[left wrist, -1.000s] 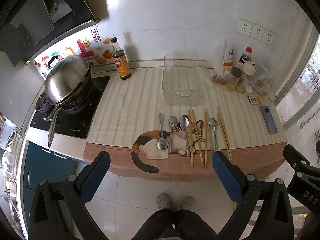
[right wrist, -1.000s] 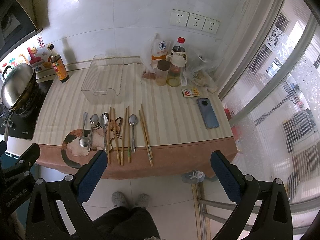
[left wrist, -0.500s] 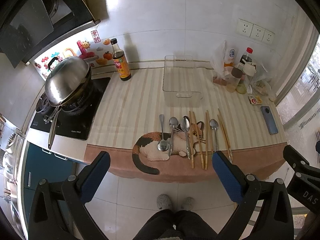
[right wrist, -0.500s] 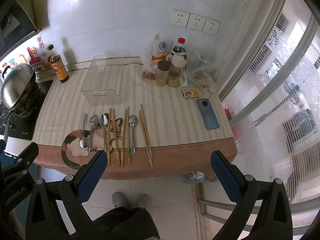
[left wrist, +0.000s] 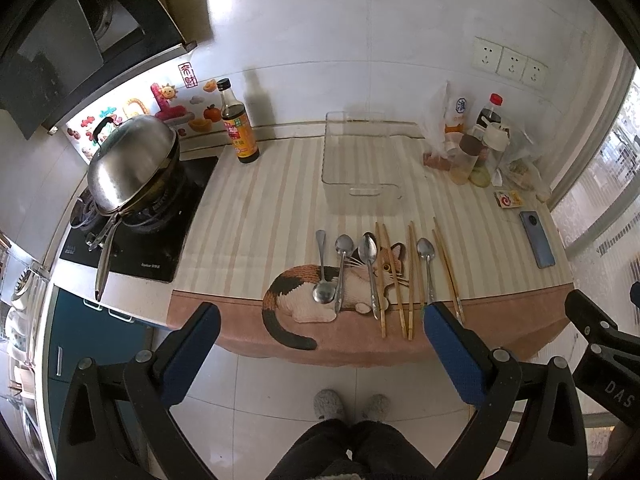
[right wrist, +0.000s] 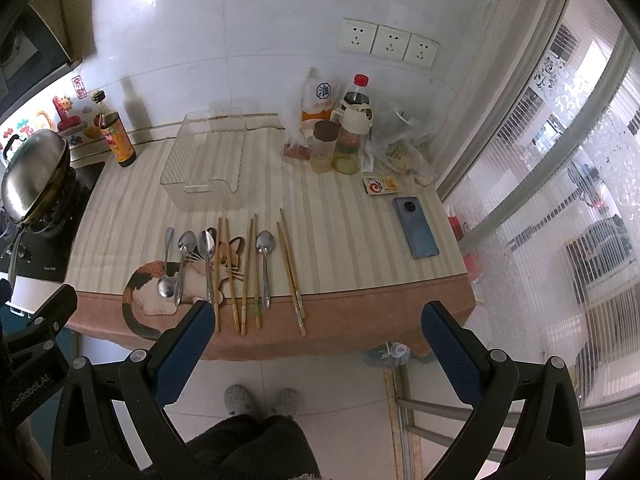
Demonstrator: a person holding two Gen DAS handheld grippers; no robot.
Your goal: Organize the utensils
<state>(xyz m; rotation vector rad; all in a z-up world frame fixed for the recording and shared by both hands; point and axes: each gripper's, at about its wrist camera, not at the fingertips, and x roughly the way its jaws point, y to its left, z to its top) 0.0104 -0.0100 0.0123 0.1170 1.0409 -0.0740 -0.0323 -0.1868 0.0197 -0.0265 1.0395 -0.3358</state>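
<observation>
Nothing is picked up yet — the left gripper [left wrist: 320, 344] and right gripper [right wrist: 316, 344] hang before the desk [left wrist: 256, 216], jaws wide apart and empty. Spoons [left wrist: 343, 268] and chopsticks [left wrist: 394, 276] lie mid-frame; the clear tray [left wrist: 362, 164] waits above them (empty, apparently). Next move, likely: descend on one utensil.

We hold our left gripper [left wrist: 318, 322] and our right gripper [right wrist: 314, 322] side by side, both off the counter's near edge, pointing forward, raised above the floor. Each has its blue-padded fingers [left wrist: 452, 354] spread wide, gripping nothing. Our legs [left wrist: 352, 454] stand below.
</observation>
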